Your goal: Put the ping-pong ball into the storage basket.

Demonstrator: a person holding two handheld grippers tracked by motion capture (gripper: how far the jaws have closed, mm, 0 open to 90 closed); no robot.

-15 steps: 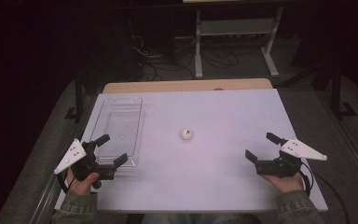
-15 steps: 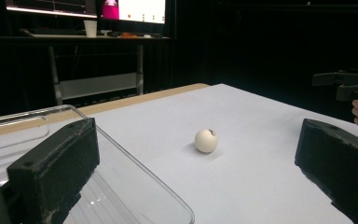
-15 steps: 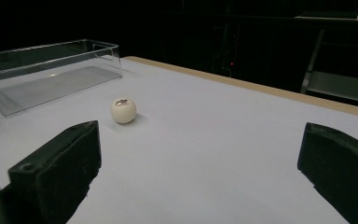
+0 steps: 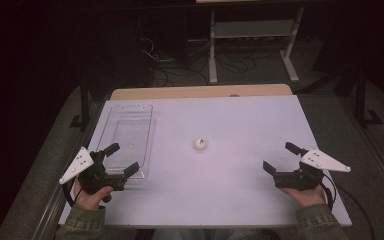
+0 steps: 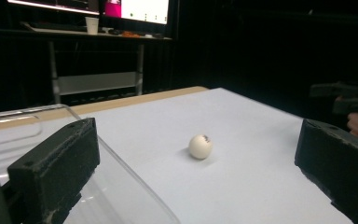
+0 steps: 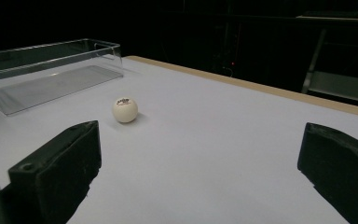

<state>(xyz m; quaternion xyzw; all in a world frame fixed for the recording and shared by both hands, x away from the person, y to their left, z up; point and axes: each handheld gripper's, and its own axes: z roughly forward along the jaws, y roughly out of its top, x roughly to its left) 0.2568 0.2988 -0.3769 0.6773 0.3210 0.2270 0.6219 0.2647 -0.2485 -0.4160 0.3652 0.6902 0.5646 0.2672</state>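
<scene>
A small white ball (image 4: 199,144) with a dark print on it sits alone near the middle of the white surface (image 4: 240,200), well apart from both hands. To its left lies a clear plastic tray (image 4: 127,112), empty as far as the pictures show. The left tongs (image 4: 125,158) rest at the near left, just beside the near end of the tray, with jaws spread wide and nothing between them; the right tongs (image 4: 281,157) sit at the near right, equally wide and empty. In the left gripper view the ball (image 5: 200,146) lies ahead between the two black jaws, while in the right gripper view the ball (image 6: 125,109) lies ahead toward the left jaw, with the tray (image 6: 51,60) beyond it. The work at hand looks like picking up the ball, probably to set it in the tray. A light round thing like this will likely roll off at a nudge, so the better approach is to bring one set of tongs in low with the jaws straddling the ball evenly, then close slowly across its widest part so neither pad strikes first. Compared with the earlier high view, little differs: ball and tray lie in the same places, and both hands hold about the same spots with jaws as wide as before.
</scene>
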